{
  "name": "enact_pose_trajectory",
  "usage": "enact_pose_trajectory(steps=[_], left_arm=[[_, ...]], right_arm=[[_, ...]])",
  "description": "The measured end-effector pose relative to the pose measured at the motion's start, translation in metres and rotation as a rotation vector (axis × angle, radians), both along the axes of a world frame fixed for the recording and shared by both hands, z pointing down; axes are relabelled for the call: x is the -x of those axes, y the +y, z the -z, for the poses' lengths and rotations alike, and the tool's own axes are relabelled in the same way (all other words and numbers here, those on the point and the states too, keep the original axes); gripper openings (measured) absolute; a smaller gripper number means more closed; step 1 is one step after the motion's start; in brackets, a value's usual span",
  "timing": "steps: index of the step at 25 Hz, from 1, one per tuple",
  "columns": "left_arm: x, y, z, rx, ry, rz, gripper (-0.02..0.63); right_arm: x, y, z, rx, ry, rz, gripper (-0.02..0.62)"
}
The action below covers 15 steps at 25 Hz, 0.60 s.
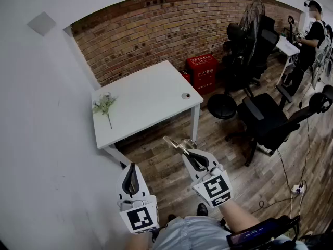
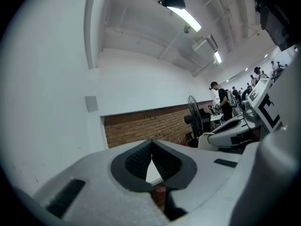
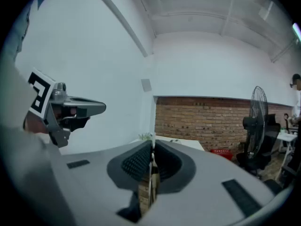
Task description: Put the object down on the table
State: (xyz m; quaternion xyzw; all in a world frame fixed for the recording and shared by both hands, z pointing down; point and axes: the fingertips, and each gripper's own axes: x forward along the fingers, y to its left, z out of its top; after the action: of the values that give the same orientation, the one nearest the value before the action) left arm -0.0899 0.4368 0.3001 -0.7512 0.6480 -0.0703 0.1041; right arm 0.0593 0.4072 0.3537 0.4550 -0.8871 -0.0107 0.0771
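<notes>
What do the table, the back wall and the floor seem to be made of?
The table: smooth matt white board, probably laminate; even colour, no grain.
The back wall: bare red brick; mortar lines show.
The floor: wood or wood-look planks; grain and seams show, real or printed unclear.

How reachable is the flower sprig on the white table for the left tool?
Probably not from here: the left tool hangs over the floor, short of the table where the flower sprig lies. Nothing stands between them, so a step forward should do.
</notes>
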Motion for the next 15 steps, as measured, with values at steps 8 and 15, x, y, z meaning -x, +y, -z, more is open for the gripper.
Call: enact_pose_trajectory(steps=[8,15], left_arm=[[-0.021,-0.002,-0.011,0.006,0.002,0.014,0.009],[-0.059,-0.008,-0.023,-0.002,-0.016,0.035,0.009]], right_arm=[[-0.027,-0.002,-0.006,0.003,-0.011,0.011,0.028],[-0.071,-0.01,-0.014,0.011,0.004,0.026,0.028]])
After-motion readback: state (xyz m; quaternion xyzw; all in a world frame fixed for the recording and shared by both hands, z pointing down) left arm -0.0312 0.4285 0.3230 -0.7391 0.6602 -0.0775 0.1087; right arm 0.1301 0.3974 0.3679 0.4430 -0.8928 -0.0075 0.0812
